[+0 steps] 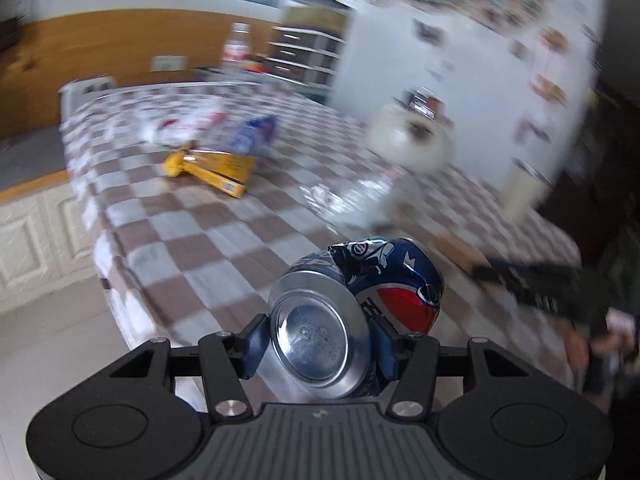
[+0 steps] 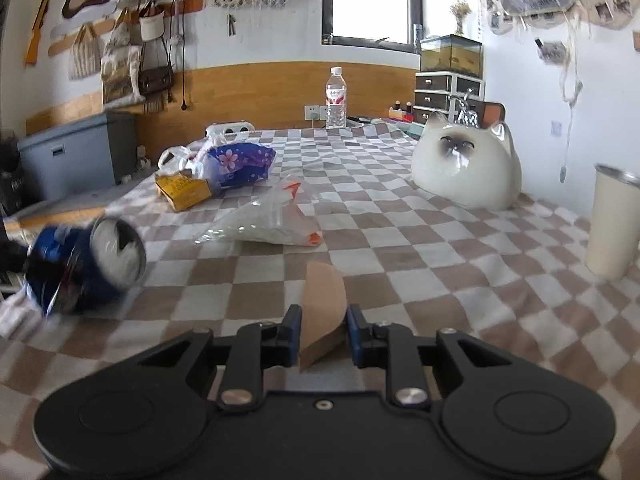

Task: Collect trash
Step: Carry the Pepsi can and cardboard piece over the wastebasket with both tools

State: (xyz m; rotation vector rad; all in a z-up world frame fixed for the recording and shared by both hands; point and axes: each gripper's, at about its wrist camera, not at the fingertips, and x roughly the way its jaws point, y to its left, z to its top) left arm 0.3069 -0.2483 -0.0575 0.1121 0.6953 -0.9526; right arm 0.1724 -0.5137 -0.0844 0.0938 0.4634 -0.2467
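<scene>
A crushed blue cola can (image 1: 392, 276) sits between the blue pads of my left gripper (image 1: 320, 346), its silver bottom facing the camera, and the gripper is shut on it. In the right wrist view the same can (image 2: 88, 264) shows blurred at the left, above the table edge. My right gripper (image 2: 325, 320) is shut on a folded piece of brown paper (image 2: 324, 292) that stands up from the checkered tablecloth (image 2: 440, 280). More trash lies farther back: a clear plastic bag (image 2: 272, 220), a yellow box (image 2: 184, 190) and a blue floral packet (image 2: 240, 164).
A white ceramic cat (image 2: 468, 164) sits at the right of the table, with a cream tumbler (image 2: 612, 220) at the right edge. A water bottle (image 2: 336, 98) stands at the far end. A grey bin (image 2: 76, 156) is on the floor to the left.
</scene>
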